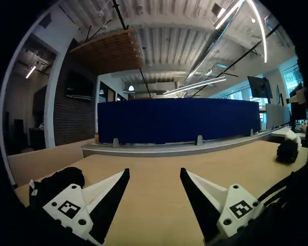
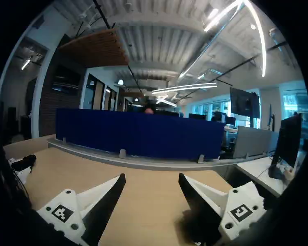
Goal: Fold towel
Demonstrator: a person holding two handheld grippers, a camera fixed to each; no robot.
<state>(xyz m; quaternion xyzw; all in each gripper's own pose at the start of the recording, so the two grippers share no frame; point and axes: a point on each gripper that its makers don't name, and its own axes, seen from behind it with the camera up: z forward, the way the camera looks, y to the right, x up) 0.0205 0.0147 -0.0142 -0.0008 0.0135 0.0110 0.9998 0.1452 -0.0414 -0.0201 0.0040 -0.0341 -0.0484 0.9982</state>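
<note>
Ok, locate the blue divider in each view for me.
Left gripper view: the divider spans the middle, behind the table.
Right gripper view: the divider runs centre-left, sloping down to the right.
Shared landmark: the slatted wood ceiling panel, upper left in both.

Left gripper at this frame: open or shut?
Open. In the left gripper view, the left gripper has its fingers wide apart, tabletop showing between them, nothing held.

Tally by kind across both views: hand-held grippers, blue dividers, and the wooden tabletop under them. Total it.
White-and-black hand-held grippers: 2, left hand-held gripper and right hand-held gripper
Long blue fabric divider: 1
Light wooden tabletop under them: 1
Total: 4
</note>
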